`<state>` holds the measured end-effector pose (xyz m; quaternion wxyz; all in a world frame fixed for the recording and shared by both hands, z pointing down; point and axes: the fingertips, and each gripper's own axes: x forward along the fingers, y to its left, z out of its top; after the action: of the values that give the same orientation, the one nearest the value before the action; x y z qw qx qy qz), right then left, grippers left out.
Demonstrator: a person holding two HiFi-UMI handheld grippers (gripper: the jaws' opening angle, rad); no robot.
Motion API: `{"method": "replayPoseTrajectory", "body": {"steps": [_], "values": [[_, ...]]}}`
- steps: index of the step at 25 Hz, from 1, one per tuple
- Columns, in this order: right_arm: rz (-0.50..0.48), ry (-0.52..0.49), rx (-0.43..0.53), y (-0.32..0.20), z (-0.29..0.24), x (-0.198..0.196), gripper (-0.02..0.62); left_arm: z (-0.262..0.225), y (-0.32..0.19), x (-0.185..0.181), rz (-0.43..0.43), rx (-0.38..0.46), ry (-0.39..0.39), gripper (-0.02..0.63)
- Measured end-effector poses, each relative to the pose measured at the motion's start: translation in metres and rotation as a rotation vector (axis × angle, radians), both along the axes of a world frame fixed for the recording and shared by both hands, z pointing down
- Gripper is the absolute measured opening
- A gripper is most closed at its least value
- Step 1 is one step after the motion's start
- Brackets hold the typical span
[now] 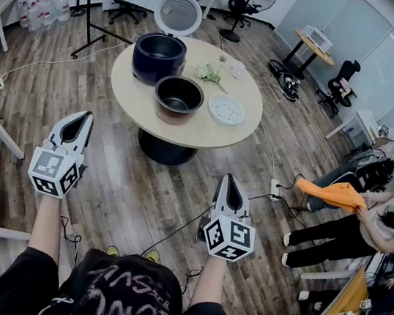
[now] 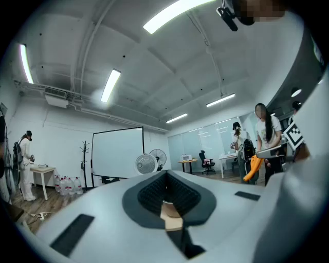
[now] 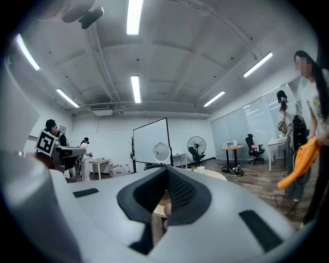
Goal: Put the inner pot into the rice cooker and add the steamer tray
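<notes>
The left gripper and the right gripper are both held level, well short of the table. Each has its jaws pressed together with nothing between them. The pot sits on the tabletop by the near edge. The cooker is just behind it at the far left edge, with its lid up. The tray lies just beside the pot, toward the right edge.

The step in hand looks to be the reach for the pot. To do it well, open both pairs of jaws before arriving and take the rim at two opposite sides, one gripper per side. Pinch it squarely so the pot cannot tip. Carry it level over the cooker's front rim, then lower it straight into the well; the raised lid leaves room from above. The tray goes on last, so it is best left alone for now. Keep clear of the flowers near the far edge.

Both gripper views look out across the room, and their own jaws block nearly all of the table. Only a sliver of tabletop shows at the gap. From the head view, the bottom of the cooker's well is too dark to read. Whether the pot has handles cannot be told, and the tray's pattern is too small to make out.
</notes>
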<state>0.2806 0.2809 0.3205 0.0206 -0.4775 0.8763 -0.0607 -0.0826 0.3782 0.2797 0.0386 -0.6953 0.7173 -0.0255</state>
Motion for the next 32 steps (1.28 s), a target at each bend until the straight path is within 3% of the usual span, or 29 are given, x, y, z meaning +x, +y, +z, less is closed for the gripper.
{"method": "replayPoseTrajectory", "body": {"steps": [28,32], "values": [[-0.006,-0.032,-0.014,-0.002,0.006,-0.001,0.009,0.009,-0.005,0.012,-0.007,-0.016,-0.004,0.012],[-0.025,-0.037,-0.017,-0.001,0.005,0.001,0.067,0.011,-0.008,0.020,0.014,-0.025,0.003,0.086]]}}
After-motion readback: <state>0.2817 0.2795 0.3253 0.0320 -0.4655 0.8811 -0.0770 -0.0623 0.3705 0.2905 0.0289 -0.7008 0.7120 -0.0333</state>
